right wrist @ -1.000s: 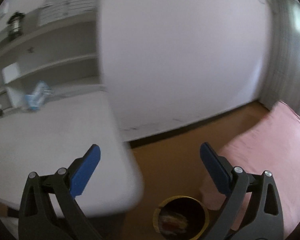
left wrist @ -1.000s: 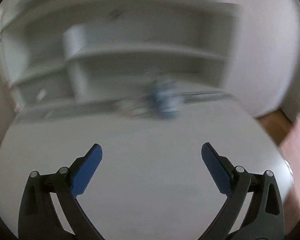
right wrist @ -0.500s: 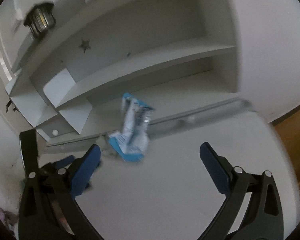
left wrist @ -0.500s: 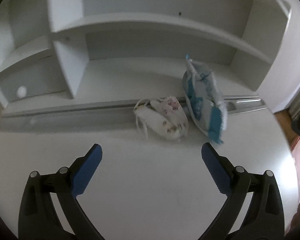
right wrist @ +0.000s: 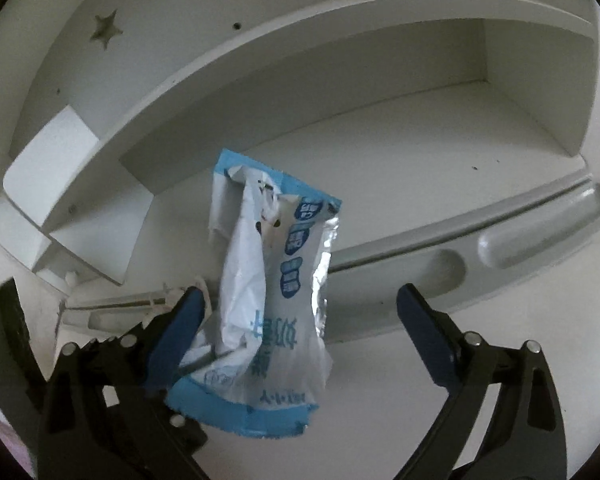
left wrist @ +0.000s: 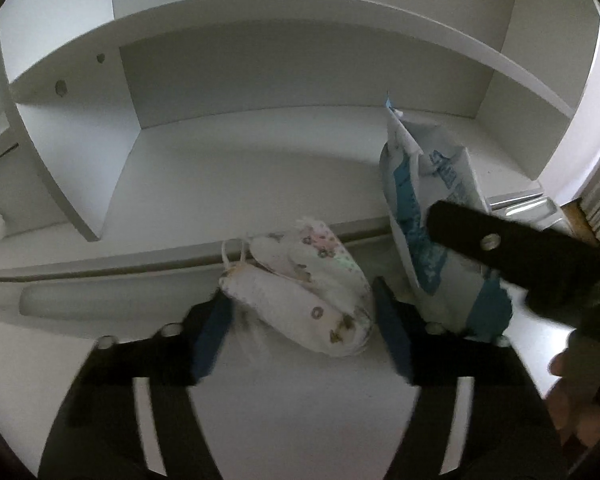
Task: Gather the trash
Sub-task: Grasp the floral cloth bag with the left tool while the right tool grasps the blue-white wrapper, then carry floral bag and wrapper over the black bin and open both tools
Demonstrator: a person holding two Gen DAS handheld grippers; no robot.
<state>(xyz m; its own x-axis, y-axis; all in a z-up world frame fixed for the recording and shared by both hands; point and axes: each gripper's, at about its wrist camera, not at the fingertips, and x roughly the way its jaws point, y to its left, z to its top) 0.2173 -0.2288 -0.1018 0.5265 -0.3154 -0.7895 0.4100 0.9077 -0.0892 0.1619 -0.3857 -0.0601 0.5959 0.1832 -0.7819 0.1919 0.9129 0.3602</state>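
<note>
**Both grippers close in on two pieces of trash at the back of the white desk**

The left gripper [left wrist: 302,320] hangs tilted down over the white desk [left wrist: 300,420], its blue pads on either side of a crumpled white wad with a faint flower print [left wrist: 312,292]. Its jaws have just been closing, with the wad between them. The right pad sits at the wad's edge and the left pad at its narrow end, but motion blur hides whether either pad presses the wad, so a grip cannot be confirmed. The wad lies on the desk just in front of the long pen groove [left wrist: 100,300] that runs along the foot of the shelf unit [left wrist: 260,12].

Just to the right of the wad stands the torn blue-and-white packet [left wrist: 432,200], upright and crumpled, its open top leaning toward the shelves. In the left wrist view a black finger of the right gripper [right wrist: 300,320] crosses in front of the packet, and part of a person's hand [left wrist: 580,376] shows at the right edge.

In the right wrist view the packet rises between the right gripper's fingers. These jaws have just been closing a little, yet stand wide apart: the left pad [right wrist: 176,332] is against the packet's crumpled side, while the right pad is well clear of it. The packet's lower end rests on the desk near the groove, its silver inner lining showing along one edge
</note>
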